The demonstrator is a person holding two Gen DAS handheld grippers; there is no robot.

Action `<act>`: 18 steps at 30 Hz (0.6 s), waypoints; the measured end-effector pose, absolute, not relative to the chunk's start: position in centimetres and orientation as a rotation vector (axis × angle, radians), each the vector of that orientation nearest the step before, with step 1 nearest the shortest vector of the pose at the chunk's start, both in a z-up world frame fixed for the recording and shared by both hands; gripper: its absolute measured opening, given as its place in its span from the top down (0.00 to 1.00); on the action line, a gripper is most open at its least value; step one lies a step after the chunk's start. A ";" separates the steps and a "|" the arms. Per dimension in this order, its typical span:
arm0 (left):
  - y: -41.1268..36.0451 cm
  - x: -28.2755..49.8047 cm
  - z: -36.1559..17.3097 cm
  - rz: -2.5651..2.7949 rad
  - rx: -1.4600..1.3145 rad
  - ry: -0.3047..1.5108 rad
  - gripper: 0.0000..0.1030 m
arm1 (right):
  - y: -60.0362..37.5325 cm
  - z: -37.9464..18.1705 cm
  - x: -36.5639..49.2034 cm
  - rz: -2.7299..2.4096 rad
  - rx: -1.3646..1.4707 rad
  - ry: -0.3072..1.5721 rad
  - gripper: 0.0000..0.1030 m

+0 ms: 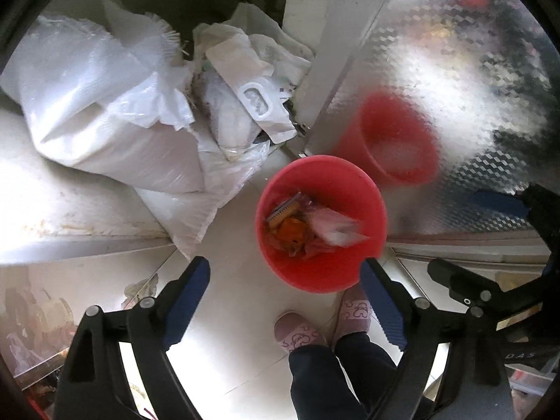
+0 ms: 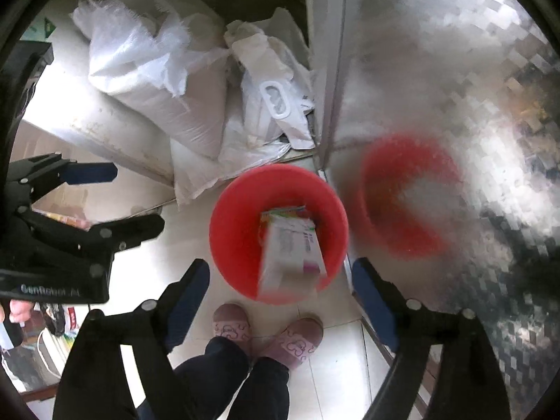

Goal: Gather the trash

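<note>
Left tongs [image 1: 285,276] & right tongs [image 2: 280,280] both point down w/ jaws spread wide, nothing between the pads. No earlier look to compare.

Just below & ahead of both: red bucket [image 1: 322,224] on the pale tile floor [image 1: 224,301], the person's slippers [image 2: 269,332] right under the tongs. In the right view a white carton [image 2: 292,248], blurred, sits over the bucket mouth, prob. mid-drop; can't tell if it's landed. In the left view a pink-white wrapper [image 1: 336,227], also blurred, lies atop orange & yellow scraps [image 1: 290,227] inside.

Doing it well, my read: keep both tongs centred over the rim till the pieces settle, jaws wide so nothing snags, don't knock the bucket, which looks light.

Trash looks like thin packets, crinkly film, a light box: easy to crush, apt to flutter off-line.

Further out, left of the tongs: white sacks and bags [image 1: 115,112] piled by a step. Right: patterned shiny panel [image 1: 455,70] mirroring the bucket.
</note>
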State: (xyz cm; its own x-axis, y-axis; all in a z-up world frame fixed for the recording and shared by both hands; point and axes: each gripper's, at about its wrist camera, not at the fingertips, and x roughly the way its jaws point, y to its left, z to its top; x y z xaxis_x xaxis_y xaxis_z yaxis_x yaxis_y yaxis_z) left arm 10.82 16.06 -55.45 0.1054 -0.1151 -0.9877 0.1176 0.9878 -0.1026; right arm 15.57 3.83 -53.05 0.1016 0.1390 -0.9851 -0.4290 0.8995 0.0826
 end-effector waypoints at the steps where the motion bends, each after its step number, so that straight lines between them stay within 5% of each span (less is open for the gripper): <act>1: 16.1 10.5 -55.2 -0.169 0.003 1.452 0.13 | 4.0 -52.9 15.4 0.423 -0.262 1.404 0.12; 6: 16.6 9.2 -53.1 -0.190 -0.017 1.460 0.11 | 4.1 -50.7 14.1 0.425 -0.289 1.386 0.01; 18: 17.5 6.2 -43.6 -0.169 -0.025 1.354 0.11 | 4.6 -43.3 10.9 0.436 -0.257 1.339 0.01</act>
State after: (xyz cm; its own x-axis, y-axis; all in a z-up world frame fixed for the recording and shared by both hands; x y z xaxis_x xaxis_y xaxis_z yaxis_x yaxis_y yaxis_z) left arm 6.23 17.48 -43.61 0.2052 -0.1355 -0.9693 0.1068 0.9875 -0.1155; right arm 10.93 4.61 -43.33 0.1664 0.1572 -0.9735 -0.4462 0.8923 0.0678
